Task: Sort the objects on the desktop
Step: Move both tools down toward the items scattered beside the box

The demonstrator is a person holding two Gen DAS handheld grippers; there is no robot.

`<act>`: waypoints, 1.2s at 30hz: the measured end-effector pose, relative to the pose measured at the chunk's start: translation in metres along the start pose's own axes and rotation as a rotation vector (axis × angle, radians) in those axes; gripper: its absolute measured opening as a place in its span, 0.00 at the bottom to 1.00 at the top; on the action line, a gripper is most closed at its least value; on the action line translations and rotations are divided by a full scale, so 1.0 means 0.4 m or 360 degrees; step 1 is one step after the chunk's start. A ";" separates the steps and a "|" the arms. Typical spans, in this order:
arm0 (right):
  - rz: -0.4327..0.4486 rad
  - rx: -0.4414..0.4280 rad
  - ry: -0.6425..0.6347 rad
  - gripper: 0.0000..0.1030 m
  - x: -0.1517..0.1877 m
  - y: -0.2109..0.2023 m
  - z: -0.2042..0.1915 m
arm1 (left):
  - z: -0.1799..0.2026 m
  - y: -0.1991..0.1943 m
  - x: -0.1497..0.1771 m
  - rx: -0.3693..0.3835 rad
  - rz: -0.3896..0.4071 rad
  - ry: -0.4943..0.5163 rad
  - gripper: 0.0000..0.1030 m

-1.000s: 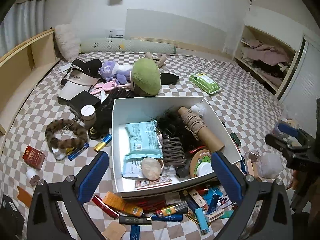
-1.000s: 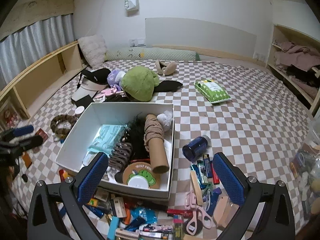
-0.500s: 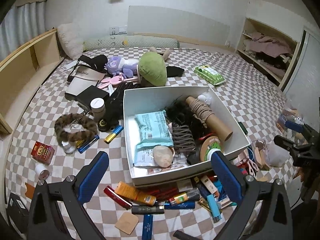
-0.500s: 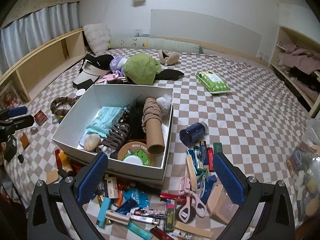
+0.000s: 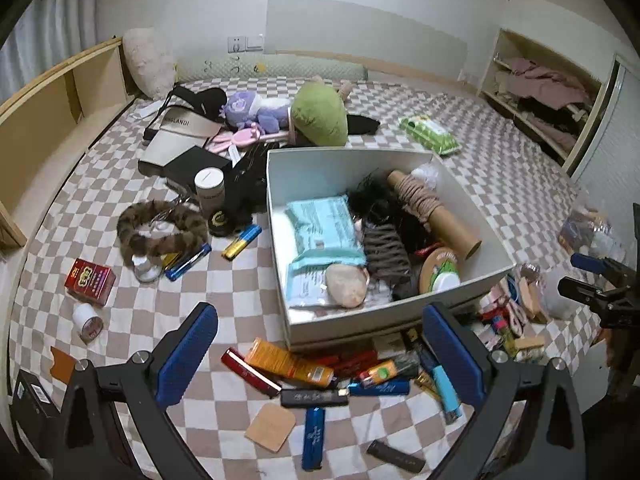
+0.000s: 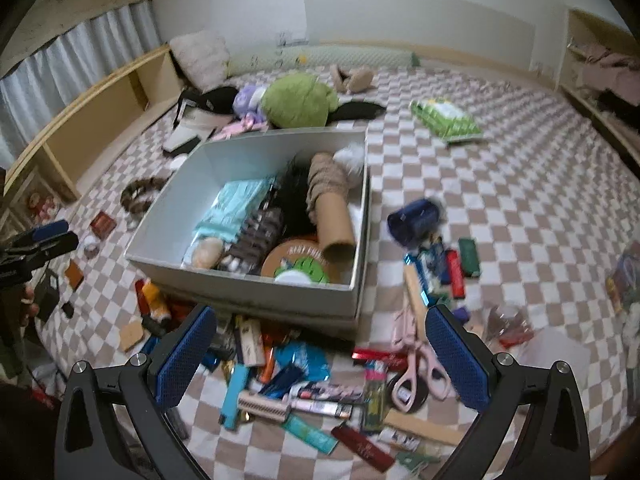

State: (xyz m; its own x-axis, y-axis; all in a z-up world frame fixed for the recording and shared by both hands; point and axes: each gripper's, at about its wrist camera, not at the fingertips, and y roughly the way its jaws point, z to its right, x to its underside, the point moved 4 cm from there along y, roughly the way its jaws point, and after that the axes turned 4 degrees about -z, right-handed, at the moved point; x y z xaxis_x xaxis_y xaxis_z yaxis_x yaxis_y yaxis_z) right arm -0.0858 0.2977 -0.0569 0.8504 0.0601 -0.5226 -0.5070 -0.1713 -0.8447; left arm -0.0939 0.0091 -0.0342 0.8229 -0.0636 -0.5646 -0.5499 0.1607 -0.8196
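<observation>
My left gripper [image 5: 320, 354] hangs with its blue pads spread wide and nothing between them, above the litter on the checked bedcover [image 5: 500, 168] in front of the white box [image 5: 348, 152]. My right gripper [image 6: 320, 352] is just as wide apart and holds nothing; from the left wrist view I see only its dark tips at the right edge. The box sits near the middle of the bed, and its front wall hides whatever lies low behind it. Inside I make out a teal packet [image 5: 326, 228], a cardboard tube wound with cord [image 5: 432, 212], a pale stone-like lump [image 5: 346, 286] and a round tin with a green print [image 5: 440, 272], whose lettering I cannot read. Something black and feathery lies beside the tube; I cannot say what it is. In front of the box, lighters, pens and small packets overlap, among them an orange tube [image 5: 288, 362] and a light blue lighter [image 5: 446, 392]. My own fingers cover part of this pile. On my right side pink scissors [image 6: 416, 364] lie partly under my finger, and a dark blue cylinder [image 6: 414, 220] is blurred. A furry brown band [image 5: 160, 232] and a red packet [image 5: 90, 280] lie well apart from the box, on its left.
</observation>
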 end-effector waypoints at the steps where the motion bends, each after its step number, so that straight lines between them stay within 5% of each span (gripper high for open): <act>1: -0.0026 0.0001 -0.0010 1.00 0.007 0.007 -0.005 | -0.004 0.005 0.006 -0.0005 -0.0016 0.0007 1.00; 7: -0.0190 -0.0013 -0.0046 1.00 0.052 0.052 -0.031 | -0.041 0.033 0.054 -0.0109 -0.0103 0.0055 1.00; 17: -0.0602 -0.0237 0.0138 1.00 0.158 0.183 -0.064 | -0.090 0.085 0.132 -0.0208 -0.0283 0.0206 1.00; 30: -0.0857 -0.0267 0.0094 0.57 0.222 0.291 -0.137 | -0.154 0.144 0.214 -0.0230 -0.0477 0.0282 1.00; 36: -0.0886 -0.0245 0.0129 0.56 0.225 0.308 -0.144 | -0.140 0.167 0.252 -0.0197 -0.0538 0.0422 1.00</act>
State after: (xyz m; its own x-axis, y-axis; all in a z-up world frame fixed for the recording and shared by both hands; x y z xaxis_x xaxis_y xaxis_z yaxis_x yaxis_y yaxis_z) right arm -0.0634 0.2255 -0.2013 0.9941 0.1076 0.0111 0.0407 -0.2767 -0.9601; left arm -0.0556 -0.0419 -0.1512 0.9033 -0.3451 -0.2549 -0.2823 -0.0307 -0.9588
